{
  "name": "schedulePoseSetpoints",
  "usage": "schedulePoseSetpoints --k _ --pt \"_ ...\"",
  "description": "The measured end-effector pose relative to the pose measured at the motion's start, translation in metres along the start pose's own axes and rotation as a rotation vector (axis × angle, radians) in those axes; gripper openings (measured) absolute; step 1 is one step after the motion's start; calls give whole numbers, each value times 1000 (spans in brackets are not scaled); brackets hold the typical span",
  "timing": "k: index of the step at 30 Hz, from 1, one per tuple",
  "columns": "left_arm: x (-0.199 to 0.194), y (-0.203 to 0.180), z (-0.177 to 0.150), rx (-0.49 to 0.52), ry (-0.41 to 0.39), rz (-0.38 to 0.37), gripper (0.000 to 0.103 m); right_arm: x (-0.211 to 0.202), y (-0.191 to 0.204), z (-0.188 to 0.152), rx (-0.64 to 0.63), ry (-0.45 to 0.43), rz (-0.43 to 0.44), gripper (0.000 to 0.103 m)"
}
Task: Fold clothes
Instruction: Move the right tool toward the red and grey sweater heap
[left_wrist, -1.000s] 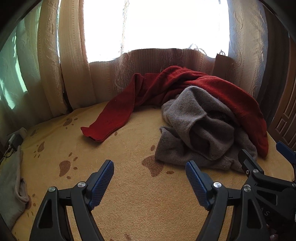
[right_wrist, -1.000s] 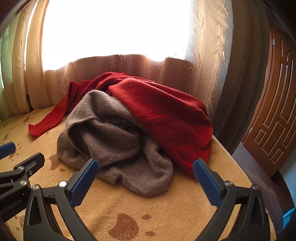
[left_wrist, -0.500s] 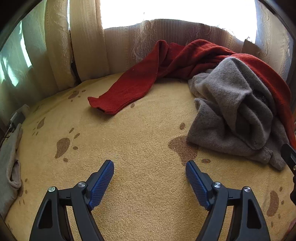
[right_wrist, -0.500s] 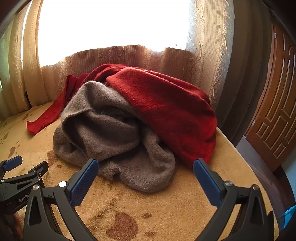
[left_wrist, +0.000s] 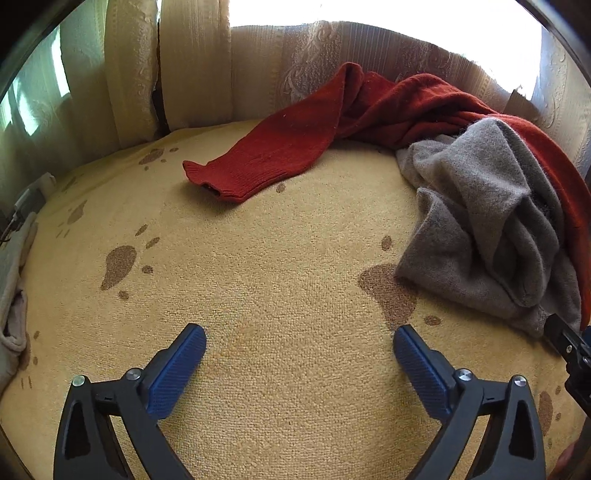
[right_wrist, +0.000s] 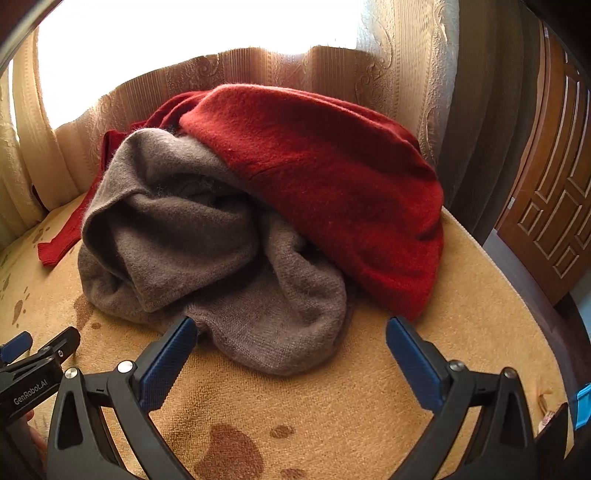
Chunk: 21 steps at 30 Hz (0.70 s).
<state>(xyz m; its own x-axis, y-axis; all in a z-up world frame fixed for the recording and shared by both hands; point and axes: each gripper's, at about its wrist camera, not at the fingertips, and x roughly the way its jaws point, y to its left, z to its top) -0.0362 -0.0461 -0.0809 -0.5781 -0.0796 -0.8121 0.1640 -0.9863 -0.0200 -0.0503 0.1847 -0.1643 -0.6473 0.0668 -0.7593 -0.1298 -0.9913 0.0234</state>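
Bed cover (left_wrist: 295, 258), yellow with brown paw prints: more of it fills the left view than a second ago, since both hands have dipped toward it. Clothes pile unchanged, unfolded, at the cover's far side by the curtain (right_wrist: 258, 70): red sweater (right_wrist: 325, 177) draped over the grey sweater (right_wrist: 207, 251), one red sleeve (left_wrist: 266, 166) trailing out across the cover. Right gripper (right_wrist: 291, 339) closer now, jaws spread, nothing between the pads, grey hem just ahead. Left gripper (left_wrist: 299, 350) jaws opening wider over bare cover, empty. Reads as approach to a first grasp; no folding begun.
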Motion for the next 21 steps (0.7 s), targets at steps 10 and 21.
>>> schedulePoseSetpoints --k 10,21 --pt "0 -3 2 3 5 4 103 18 9 0 -27 82 -39 103" --pt "0 -4 3 1 5 2 103 27 15 6 -25 86 -37 103"
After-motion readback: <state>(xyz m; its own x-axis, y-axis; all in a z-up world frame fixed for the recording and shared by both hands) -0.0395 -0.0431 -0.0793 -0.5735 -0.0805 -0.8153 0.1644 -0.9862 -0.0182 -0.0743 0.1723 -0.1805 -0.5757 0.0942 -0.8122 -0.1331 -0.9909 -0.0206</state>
